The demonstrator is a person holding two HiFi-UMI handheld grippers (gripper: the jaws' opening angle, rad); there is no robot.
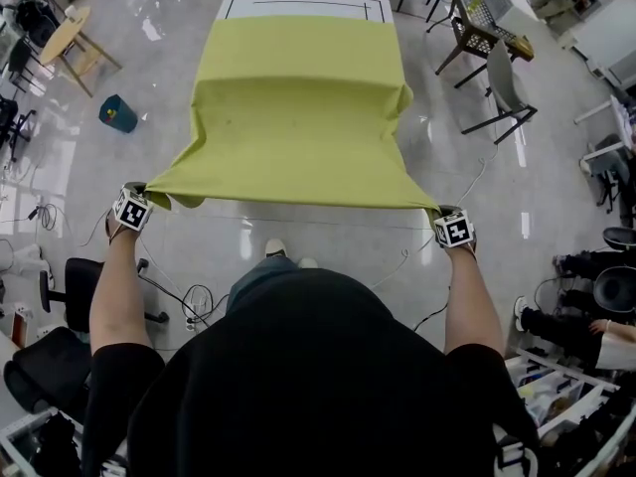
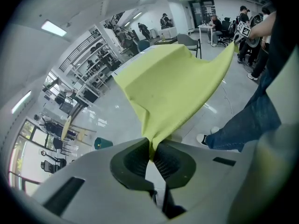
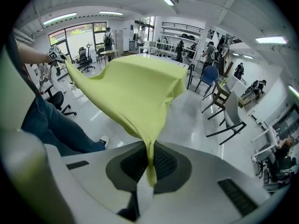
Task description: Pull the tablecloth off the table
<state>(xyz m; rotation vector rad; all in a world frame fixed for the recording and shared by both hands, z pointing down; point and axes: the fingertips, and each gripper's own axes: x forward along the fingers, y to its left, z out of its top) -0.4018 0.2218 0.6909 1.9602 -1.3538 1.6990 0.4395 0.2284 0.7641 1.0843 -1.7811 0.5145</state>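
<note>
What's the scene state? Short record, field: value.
cloth: yellow-green; far part lies on the table, near edge is off it and stretched in the air between the grippers
table: white, far end uncovered
left gripper: shut on the cloth's near left corner
right gripper: shut on the cloth's near right corner
task: not done, cloth partly on the table

The tablecloth (image 1: 298, 117) is stretched from the table (image 1: 303, 1) (far end uncovered) back to the left gripper (image 1: 147, 192) and right gripper (image 1: 438, 213), a corner pinched in each; chairs (image 1: 505, 85) are placed to the right.
</note>
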